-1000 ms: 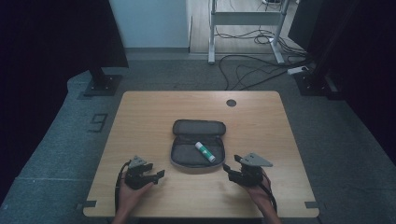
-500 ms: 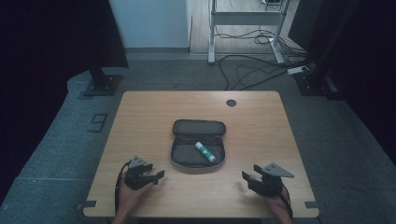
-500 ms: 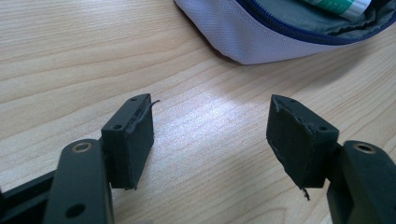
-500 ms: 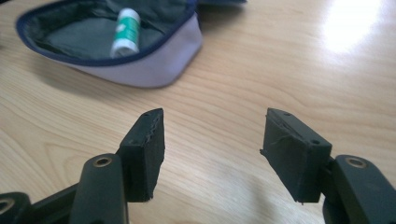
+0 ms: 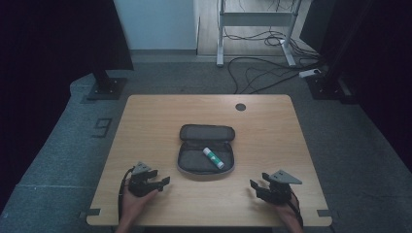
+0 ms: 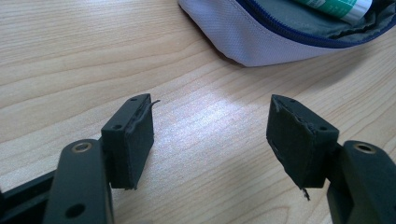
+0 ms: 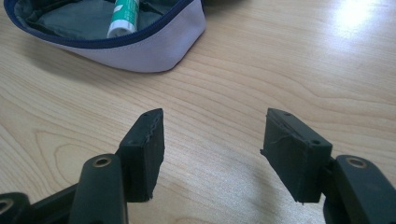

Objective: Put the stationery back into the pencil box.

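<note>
The left tool (image 5: 154, 183) rests on the tabletop (image 5: 145, 116) near its front edge, just left of the pouch (image 5: 206, 154), where it sat a second ago. In the left gripper view its jaws stand wide apart with only bare wood between them; it has hold of nothing.

The pouch lies unzipped and flat at mid-tabletop, lid folded back, and a green-and-white tube (image 5: 213, 158) lies inside the near half, its white cap toward the right tool.

The right tool (image 5: 265, 188) has drawn back from the pouch's right corner over the last second and now sits near the front right edge, well clear of the pouch. Its jaws are also spread wide and empty. That retreat suggests, as a judgement, that the tube has been let go inside and both hands are pulling to rest, or readying to close the zip.

Open wood surrounds the pouch on all sides. Both tools sit near the front edge, so room lies forward.
</note>
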`<move>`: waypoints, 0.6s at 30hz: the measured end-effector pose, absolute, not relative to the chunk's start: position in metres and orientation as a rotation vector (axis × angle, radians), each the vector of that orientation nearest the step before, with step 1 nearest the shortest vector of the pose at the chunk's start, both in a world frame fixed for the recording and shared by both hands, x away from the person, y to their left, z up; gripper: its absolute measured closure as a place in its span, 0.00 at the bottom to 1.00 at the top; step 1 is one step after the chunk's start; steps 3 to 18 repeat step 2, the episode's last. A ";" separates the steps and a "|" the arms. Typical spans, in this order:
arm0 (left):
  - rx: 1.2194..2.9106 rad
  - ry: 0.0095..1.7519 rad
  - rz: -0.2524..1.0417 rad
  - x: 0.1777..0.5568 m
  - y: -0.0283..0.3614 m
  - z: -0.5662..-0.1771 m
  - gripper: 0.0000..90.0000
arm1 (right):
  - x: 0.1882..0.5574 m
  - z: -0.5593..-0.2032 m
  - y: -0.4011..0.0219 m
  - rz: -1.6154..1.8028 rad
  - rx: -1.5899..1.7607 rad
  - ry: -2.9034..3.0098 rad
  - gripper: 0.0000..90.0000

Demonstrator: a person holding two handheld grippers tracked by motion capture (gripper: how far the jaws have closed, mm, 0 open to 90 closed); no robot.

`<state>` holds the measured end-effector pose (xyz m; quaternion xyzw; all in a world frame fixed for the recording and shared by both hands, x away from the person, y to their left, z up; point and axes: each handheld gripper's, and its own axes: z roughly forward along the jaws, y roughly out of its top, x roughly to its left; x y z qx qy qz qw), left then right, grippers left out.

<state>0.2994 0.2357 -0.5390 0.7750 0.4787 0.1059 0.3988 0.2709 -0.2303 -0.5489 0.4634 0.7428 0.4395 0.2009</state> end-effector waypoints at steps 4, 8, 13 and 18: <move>1.962 1.211 0.268 0.299 0.236 -0.539 0.36 | 0.272 -0.550 -0.230 1.228 1.296 2.079 0.42; 1.962 1.211 0.268 0.299 0.236 -0.539 0.36 | 0.272 -0.550 -0.230 1.228 1.296 2.079 0.42; 1.962 1.211 0.268 0.299 0.236 -0.539 0.36 | 0.272 -0.550 -0.230 1.228 1.296 2.079 0.42; 1.962 1.211 0.268 0.299 0.236 -0.539 0.36 | 0.272 -0.550 -0.230 1.228 1.296 2.079 0.42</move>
